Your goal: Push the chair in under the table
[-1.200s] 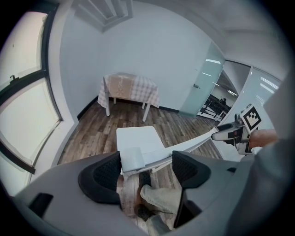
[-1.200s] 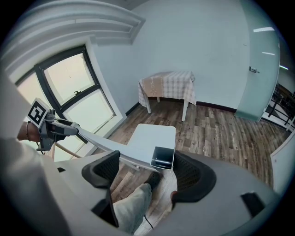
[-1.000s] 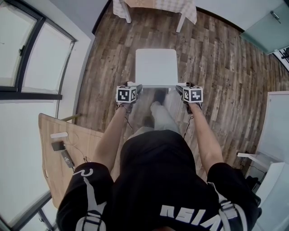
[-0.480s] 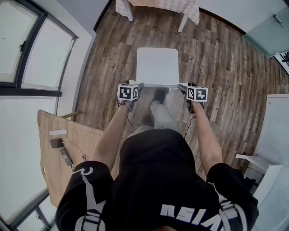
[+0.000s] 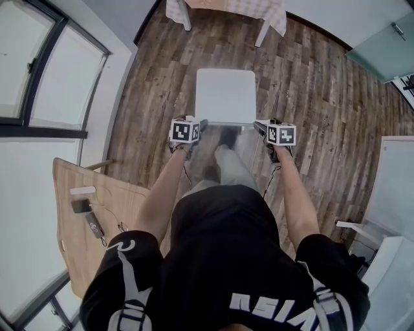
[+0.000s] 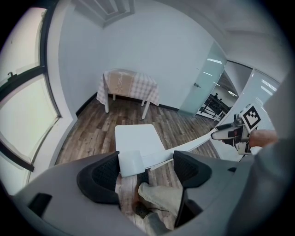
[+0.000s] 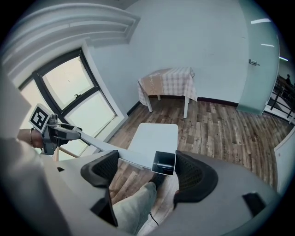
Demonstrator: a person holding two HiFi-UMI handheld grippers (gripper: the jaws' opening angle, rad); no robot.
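A white chair (image 5: 224, 94) stands on the wood floor, its seat facing a table with a checked cloth (image 5: 226, 8) at the far end of the room. My left gripper (image 5: 202, 123) is at the left end of the chair's backrest top and my right gripper (image 5: 257, 124) at the right end. In the left gripper view the backrest's end (image 6: 129, 162) lies against the left pad, with the jaws wide apart. In the right gripper view the backrest's other end (image 7: 163, 162) sits beside the right pad. Both grippers are open. A stretch of floor separates chair and table.
My leg and shoe (image 5: 226, 161) are just behind the backrest. A wooden desk (image 5: 77, 213) with small devices is at my left, beside large windows (image 5: 39, 77). White furniture (image 5: 394, 194) stands at the right, and a glass door (image 5: 388, 39) is at the far right.
Both grippers and the chair have edged slightly forward toward the table. The grippers keep their places at the backrest's ends.
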